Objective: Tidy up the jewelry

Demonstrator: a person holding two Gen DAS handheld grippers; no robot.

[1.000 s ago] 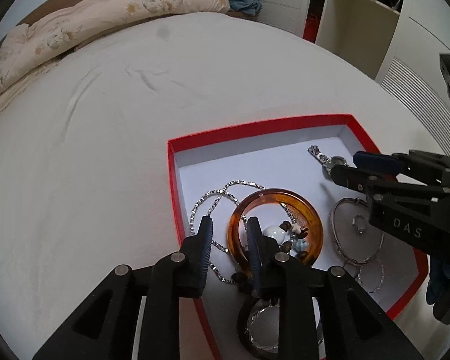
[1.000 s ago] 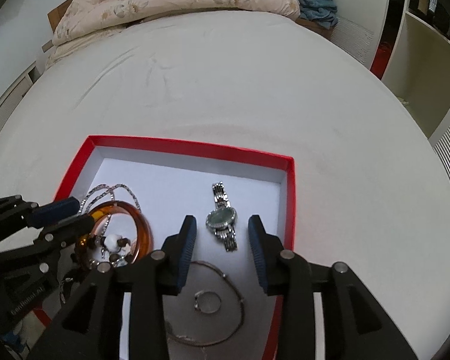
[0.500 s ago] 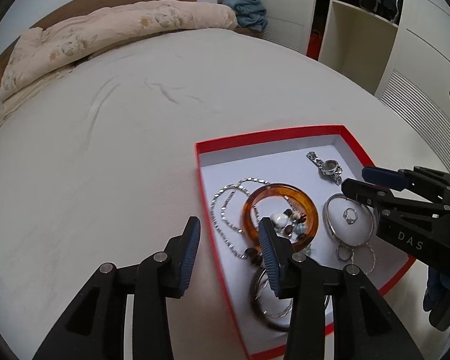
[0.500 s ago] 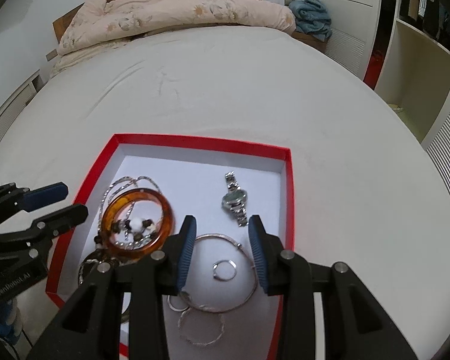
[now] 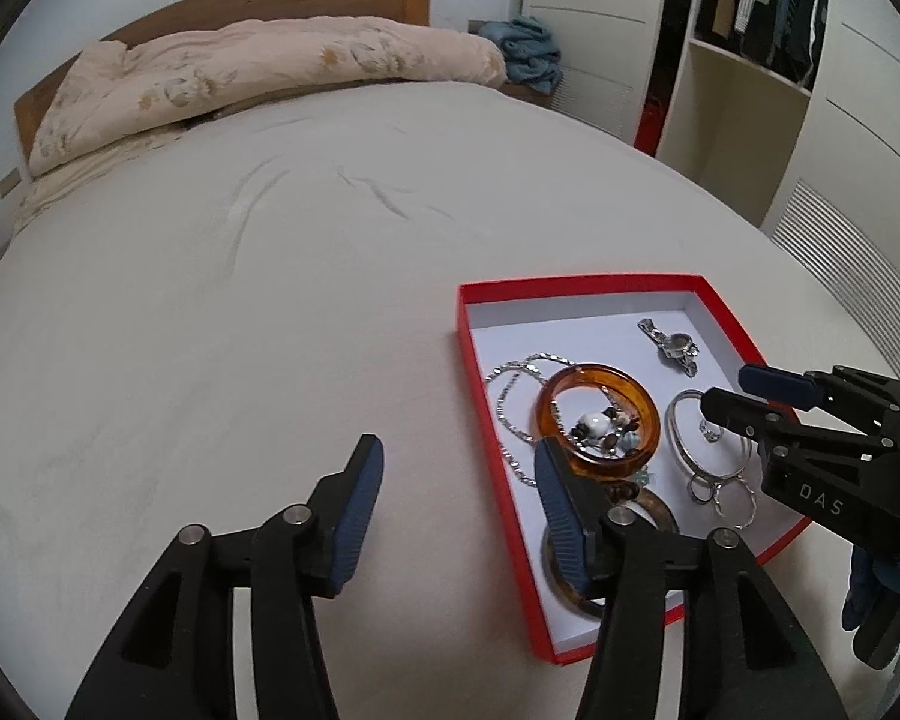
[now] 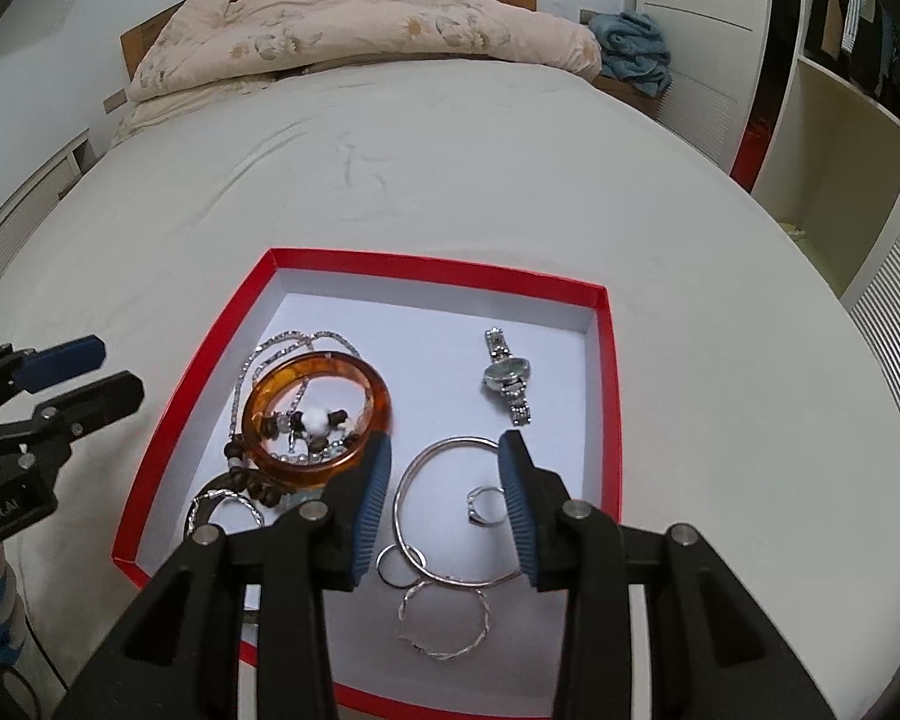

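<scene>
A white-sheeted bed point(image 6: 450, 192) filled the room, a floral duvet point(image 6: 354, 30) bunched at its wooden headboard point(image 5: 270, 0), wardrobe shelving point(image 5: 744, 60) to one side. On it sat one red-rimmed box point(image 6: 438, 273) holding one amber bangle point(image 6: 318, 414), one silver watch point(image 6: 507, 375), one chain necklace point(image 5: 513, 396), one large silver bangle point(image 6: 444, 510) and a small ring point(image 6: 480, 504). The left gripper point(image 5: 456, 483), jaws just opening, stood wide and empty; the right gripper point(image 6: 444, 501) hovered part-open, empty.
</scene>
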